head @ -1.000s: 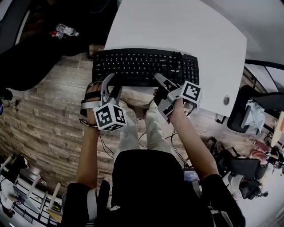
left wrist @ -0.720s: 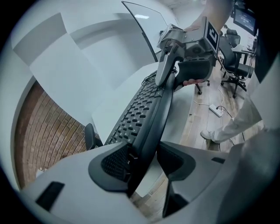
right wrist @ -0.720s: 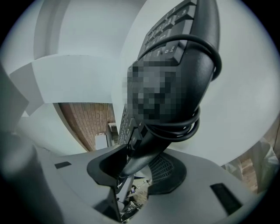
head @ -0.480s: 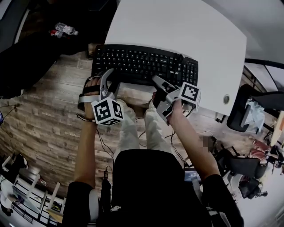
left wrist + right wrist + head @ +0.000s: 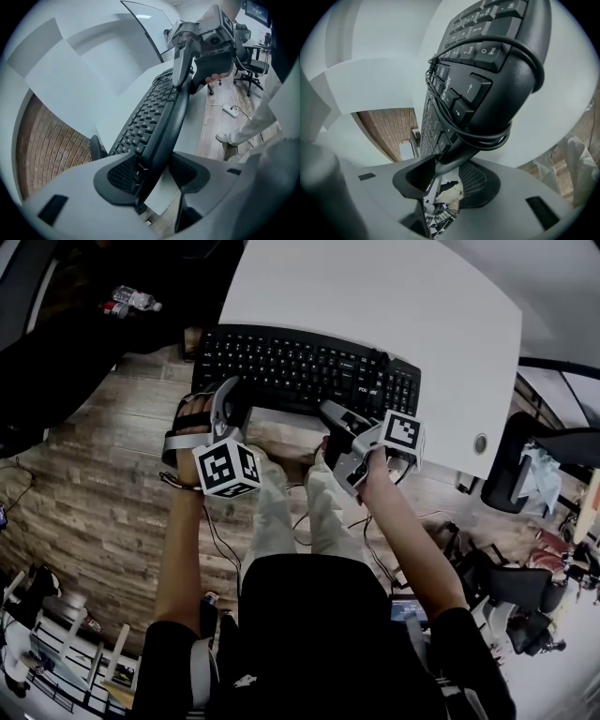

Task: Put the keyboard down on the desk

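Observation:
A black keyboard (image 5: 309,371) lies on the white desk (image 5: 375,287), its near long edge at the desk's rim. My left gripper (image 5: 230,401) straddles that edge near the left end. In the left gripper view the keyboard (image 5: 154,108) runs between the jaws of the left gripper (image 5: 152,171), and a gap shows at the right pad. My right gripper (image 5: 336,418) is at the keyboard's right end. There the keyboard (image 5: 487,70), its cable (image 5: 506,131) wound round it, sits between the jaws of the right gripper (image 5: 445,176). Both pairs of jaws have just been opening and stand open round the edge.
A round cable hole (image 5: 481,442) sits near the desk's right front corner. A black office chair (image 5: 511,474) stands right of the desk. A water bottle (image 5: 131,298) lies on the wood floor at the left. A power strip (image 5: 233,110) lies on the floor.
The keyboard and both grippers have shifted a little away from me, farther onto the desk. The keyboard's left end has swung slightly upward in the head view.

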A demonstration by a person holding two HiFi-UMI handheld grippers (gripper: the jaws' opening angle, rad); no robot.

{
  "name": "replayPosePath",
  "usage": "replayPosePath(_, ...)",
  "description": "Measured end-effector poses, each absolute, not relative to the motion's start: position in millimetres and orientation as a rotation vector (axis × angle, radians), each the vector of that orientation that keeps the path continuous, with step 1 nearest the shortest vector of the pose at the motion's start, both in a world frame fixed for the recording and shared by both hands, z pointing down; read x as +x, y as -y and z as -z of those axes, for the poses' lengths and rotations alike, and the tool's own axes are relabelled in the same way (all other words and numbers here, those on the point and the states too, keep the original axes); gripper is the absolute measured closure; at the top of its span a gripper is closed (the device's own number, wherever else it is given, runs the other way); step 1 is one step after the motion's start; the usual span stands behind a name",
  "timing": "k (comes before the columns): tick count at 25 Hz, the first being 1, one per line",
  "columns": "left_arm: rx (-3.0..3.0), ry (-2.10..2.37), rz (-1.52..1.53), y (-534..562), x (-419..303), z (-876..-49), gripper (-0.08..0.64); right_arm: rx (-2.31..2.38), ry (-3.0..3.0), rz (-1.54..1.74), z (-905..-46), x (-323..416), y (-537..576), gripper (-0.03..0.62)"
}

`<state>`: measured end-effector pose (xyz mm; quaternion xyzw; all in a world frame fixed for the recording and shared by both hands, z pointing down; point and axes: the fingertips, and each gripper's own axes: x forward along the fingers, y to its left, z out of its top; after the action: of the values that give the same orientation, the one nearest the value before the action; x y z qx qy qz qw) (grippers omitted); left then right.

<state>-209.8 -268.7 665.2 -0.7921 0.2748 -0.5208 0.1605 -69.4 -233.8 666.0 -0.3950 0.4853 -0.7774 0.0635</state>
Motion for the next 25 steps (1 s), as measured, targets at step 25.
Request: replayPosePath(25, -2.674, -0.787, 1.504, 259, -208, -660, 0.321, -1.087, -1.594, 2.373, -647, -76, 221, 0.492)
